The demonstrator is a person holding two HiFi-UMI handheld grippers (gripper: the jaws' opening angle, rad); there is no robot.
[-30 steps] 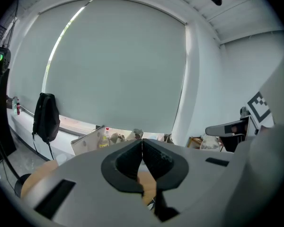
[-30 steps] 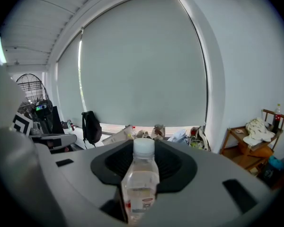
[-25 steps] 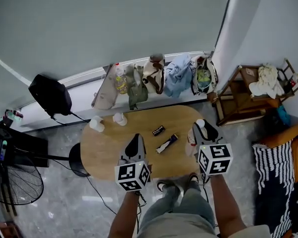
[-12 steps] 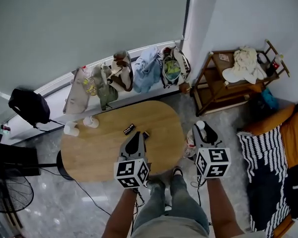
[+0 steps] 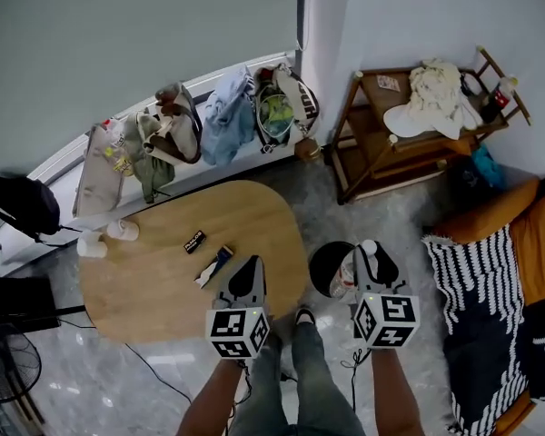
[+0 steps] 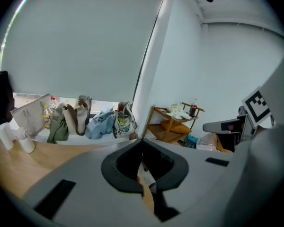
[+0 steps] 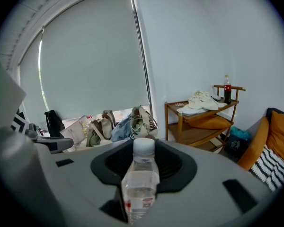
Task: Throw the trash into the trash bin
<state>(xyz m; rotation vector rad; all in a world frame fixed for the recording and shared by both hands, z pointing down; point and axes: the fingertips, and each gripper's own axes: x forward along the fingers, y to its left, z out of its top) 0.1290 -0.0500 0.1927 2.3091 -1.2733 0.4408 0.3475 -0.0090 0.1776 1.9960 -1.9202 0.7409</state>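
Observation:
My right gripper [image 5: 371, 260] is shut on a clear plastic bottle [image 5: 349, 273] with a white cap and a red label. In the right gripper view the bottle [image 7: 142, 174] stands upright between the jaws. It hangs over the right part of a round black trash bin [image 5: 321, 262] on the floor by the table's right end. My left gripper [image 5: 251, 267] hovers over the near right edge of the oval wooden table [image 5: 154, 280]. Its tips meet, with nothing seen between them. A black packet [image 5: 194, 241] and a wrapper [image 5: 213, 263] lie on the table left of it.
Two white cups [image 5: 96, 240] stand at the table's far left. Bags [image 5: 227, 121] line the window ledge. A wooden shelf [image 5: 409, 143] with cloths stands at the right, with an orange sofa and a striped cushion [image 5: 486, 316] nearer. The person's legs [image 5: 300, 398] are below.
Both grippers have swung right, away from the middle of the table. The trash bin has come into view under the right gripper. The bottle stays held.

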